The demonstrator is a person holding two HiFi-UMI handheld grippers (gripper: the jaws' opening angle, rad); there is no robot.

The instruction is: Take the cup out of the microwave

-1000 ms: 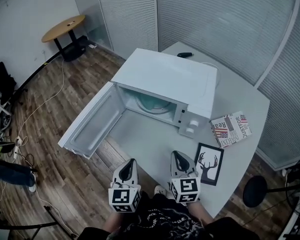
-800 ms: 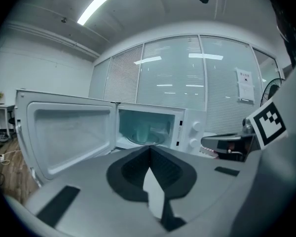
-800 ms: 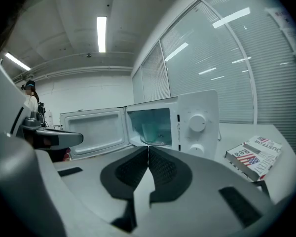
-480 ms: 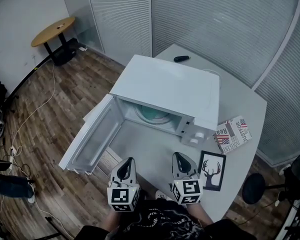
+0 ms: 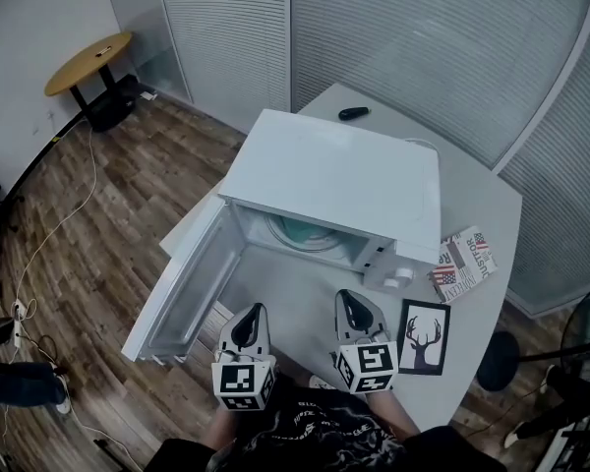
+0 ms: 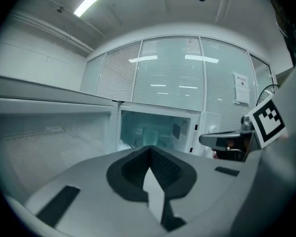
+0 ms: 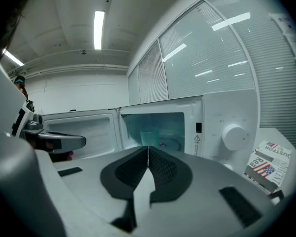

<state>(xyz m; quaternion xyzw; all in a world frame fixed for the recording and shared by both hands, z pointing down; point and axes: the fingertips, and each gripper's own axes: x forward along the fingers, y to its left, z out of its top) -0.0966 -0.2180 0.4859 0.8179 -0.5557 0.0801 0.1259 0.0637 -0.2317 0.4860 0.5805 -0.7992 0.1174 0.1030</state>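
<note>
Approach step: the cup (image 7: 149, 136) stands inside the open microwave (image 5: 334, 180) mid-counter (image 5: 477, 205). The left hand-held gripper (image 5: 251, 315) and right hand-held gripper (image 5: 352, 303) hover clenched and empty at the near edge. Next, one likely must open and reach inside.

We see our left gripper (image 6: 149, 154), jaws together, nothing in them | microwave (image 6: 207, 125) ahead, its door (image 6: 54, 132) swung wide open to the left | pale cup (image 6: 150, 135) stands upright inside, about the middle | right gripper (image 6: 207, 140) beside us on the right
</note>
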